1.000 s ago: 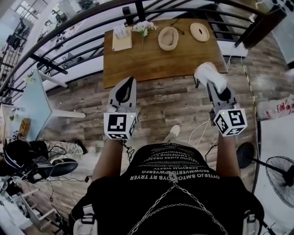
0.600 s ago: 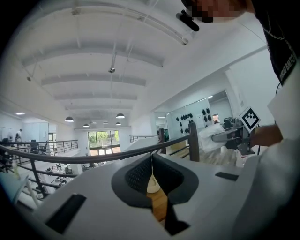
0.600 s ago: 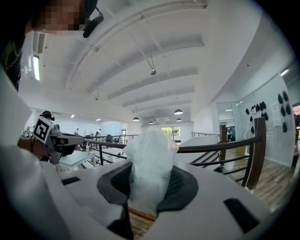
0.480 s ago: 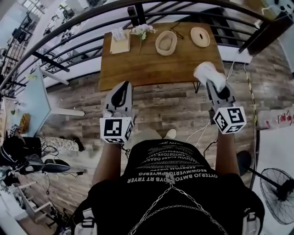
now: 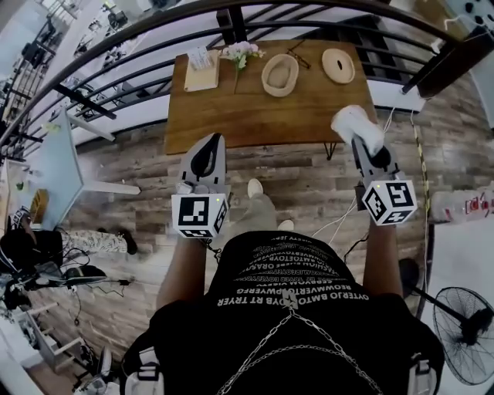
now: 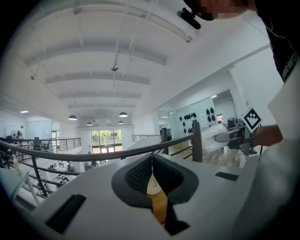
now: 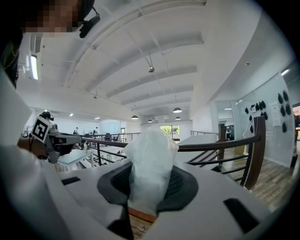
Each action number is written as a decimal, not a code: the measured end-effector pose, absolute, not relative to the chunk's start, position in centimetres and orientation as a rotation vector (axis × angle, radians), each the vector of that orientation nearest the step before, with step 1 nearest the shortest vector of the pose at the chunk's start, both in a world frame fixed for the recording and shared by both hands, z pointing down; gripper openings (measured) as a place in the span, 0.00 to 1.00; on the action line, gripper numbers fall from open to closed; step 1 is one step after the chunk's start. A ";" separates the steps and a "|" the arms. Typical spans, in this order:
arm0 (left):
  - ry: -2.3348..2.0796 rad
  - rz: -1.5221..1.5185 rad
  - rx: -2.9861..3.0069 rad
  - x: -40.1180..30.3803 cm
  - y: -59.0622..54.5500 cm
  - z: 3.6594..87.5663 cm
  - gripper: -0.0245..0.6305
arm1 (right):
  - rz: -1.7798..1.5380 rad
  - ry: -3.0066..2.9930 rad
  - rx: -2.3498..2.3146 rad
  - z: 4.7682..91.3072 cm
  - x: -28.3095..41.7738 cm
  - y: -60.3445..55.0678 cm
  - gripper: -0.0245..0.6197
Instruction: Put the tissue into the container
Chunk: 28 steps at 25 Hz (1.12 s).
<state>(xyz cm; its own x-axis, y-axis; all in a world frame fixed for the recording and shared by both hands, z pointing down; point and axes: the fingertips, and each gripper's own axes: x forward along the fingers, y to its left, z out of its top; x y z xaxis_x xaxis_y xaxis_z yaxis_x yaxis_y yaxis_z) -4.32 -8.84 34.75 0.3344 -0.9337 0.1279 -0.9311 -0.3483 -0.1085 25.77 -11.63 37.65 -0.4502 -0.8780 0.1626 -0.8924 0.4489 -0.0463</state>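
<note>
In the head view my right gripper (image 5: 363, 140) is shut on a crumpled white tissue (image 5: 356, 123), held in the air over the near right corner of a wooden table (image 5: 231, 116). The tissue (image 7: 150, 159) stands up between the dark pads in the right gripper view. A beige oval container (image 5: 279, 75) sits at the back of the table, with a flat round lid (image 5: 337, 65) to its right. My left gripper (image 5: 210, 143) hovers before the table's front edge, shut and empty; its pads (image 6: 140, 176) meet at the tips.
A small tray (image 5: 203, 69) with white items and a bunch of flowers (image 5: 241, 52) stand at the table's back left. A dark curved railing (image 5: 154, 23) runs behind the table. A fan (image 5: 463, 324) stands low right, and cables (image 5: 343, 216) lie on the wooden floor.
The person's leg and shoe have stepped forward between the grippers. Both grippers stay in nearly the same places, the right one still gripping the tissue.
</note>
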 end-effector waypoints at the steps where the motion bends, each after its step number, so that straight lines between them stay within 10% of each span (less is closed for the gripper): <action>1: 1.765 -0.258 -2.561 -4.0 -9.2 34.6 0.08 | 0.193 -2.568 1.588 37.7 26.0 -11.9 0.21; 28: 1.633 -0.316 -2.669 -6.6 -28.8 36.3 0.08 | 0.235 -2.477 1.663 37.8 21.9 -28.3 0.21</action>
<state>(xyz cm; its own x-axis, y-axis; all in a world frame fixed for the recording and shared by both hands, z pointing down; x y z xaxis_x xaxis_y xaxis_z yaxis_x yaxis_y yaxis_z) -6.56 -28.83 36.30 0.4408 -0.8810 0.1719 -0.8816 -0.4609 -0.1018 21.94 -28.26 37.78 -0.3745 -0.9032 0.2095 -0.9265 0.3733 -0.0467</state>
